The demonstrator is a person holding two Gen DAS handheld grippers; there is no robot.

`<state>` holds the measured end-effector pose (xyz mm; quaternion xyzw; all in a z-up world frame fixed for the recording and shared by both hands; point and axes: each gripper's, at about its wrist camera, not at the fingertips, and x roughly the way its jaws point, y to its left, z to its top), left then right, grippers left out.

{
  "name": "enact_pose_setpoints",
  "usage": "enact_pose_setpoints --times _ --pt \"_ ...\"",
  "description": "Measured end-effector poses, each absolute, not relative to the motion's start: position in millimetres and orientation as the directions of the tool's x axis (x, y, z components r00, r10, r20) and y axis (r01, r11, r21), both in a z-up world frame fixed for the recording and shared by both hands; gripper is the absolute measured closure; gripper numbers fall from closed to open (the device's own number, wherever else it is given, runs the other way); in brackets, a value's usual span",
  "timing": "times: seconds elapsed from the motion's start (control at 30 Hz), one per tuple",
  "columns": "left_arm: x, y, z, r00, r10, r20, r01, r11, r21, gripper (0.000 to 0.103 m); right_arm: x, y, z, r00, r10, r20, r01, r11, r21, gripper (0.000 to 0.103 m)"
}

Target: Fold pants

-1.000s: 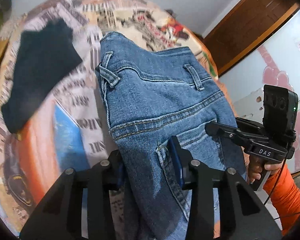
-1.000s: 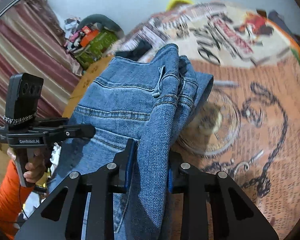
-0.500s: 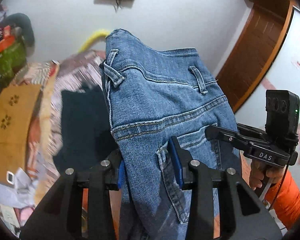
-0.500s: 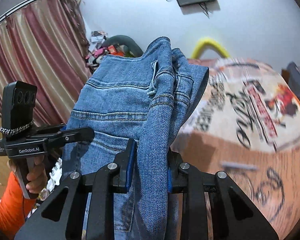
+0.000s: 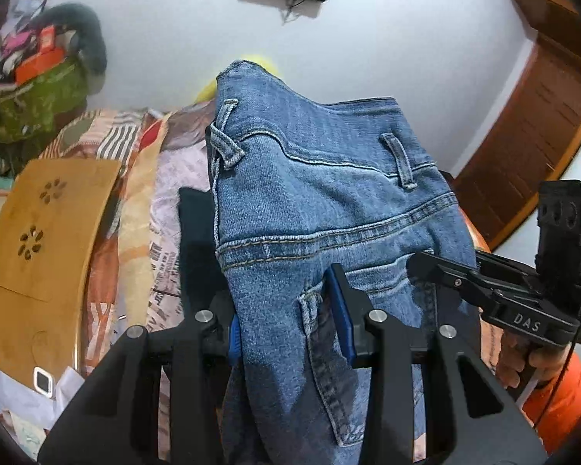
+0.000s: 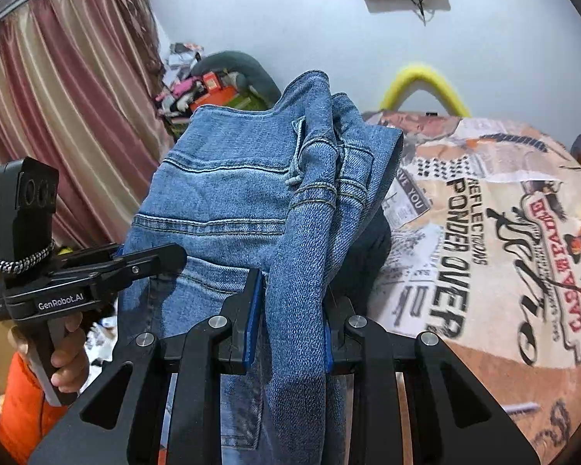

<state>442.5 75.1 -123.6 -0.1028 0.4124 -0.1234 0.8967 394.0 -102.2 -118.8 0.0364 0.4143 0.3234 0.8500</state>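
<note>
A pair of blue jeans [image 5: 313, 201] hangs in the air between both grippers, waistband uppermost, back pocket and belt loops showing. My left gripper [image 5: 286, 321] is shut on the denim near the pocket. My right gripper [image 6: 286, 310] is shut on a bunched fold of the jeans [image 6: 251, 201] at the other side. Each view shows the other gripper: the right one [image 5: 418, 261] and the left one [image 6: 174, 255], each held by a hand with an orange sleeve. The legs hang out of sight below.
A bed with a printed newspaper-pattern cover [image 6: 484, 232] lies below and ahead. A dark garment [image 5: 197, 240] lies on it under the jeans. A wooden panel [image 5: 38, 232] stands at the left, cluttered bags [image 5: 31, 89] and a curtain [image 6: 58, 97] behind, a wooden door [image 5: 534, 135] at the right.
Both grippers have lifted and swung the jeans away from over the bed cover. The views have tilted up, so the wall, curtain and door now show behind the waistband.
</note>
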Motion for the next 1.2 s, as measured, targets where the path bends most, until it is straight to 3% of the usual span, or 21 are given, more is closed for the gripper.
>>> enact_pose_setpoints --times 0.37,0.6,0.83,1.03,1.2 --pt "526 107 -239 0.54 -0.304 -0.785 0.014 0.935 -0.353 0.064 457 -68 -199 0.38 0.469 -0.797 -0.466 0.841 0.273 0.08" --pt "538 122 -281 0.478 -0.361 -0.801 -0.056 0.897 -0.438 0.058 455 -62 -195 0.328 0.433 -0.84 -0.487 0.839 0.243 0.073" --pt "493 121 -227 0.536 -0.183 -0.824 -0.039 0.97 -0.241 0.059 410 -81 -157 0.414 0.428 -0.803 -0.517 0.837 0.18 0.072" --pt "413 113 -141 0.657 -0.146 -0.74 0.011 0.983 -0.184 0.059 350 -108 -87 0.516 0.512 -0.687 -0.507 0.829 0.237 0.072" --pt "335 92 -63 0.782 -0.116 -0.613 0.051 0.991 -0.122 0.059 281 -130 -16 0.602 0.581 -0.547 -0.532 0.804 0.268 0.072"
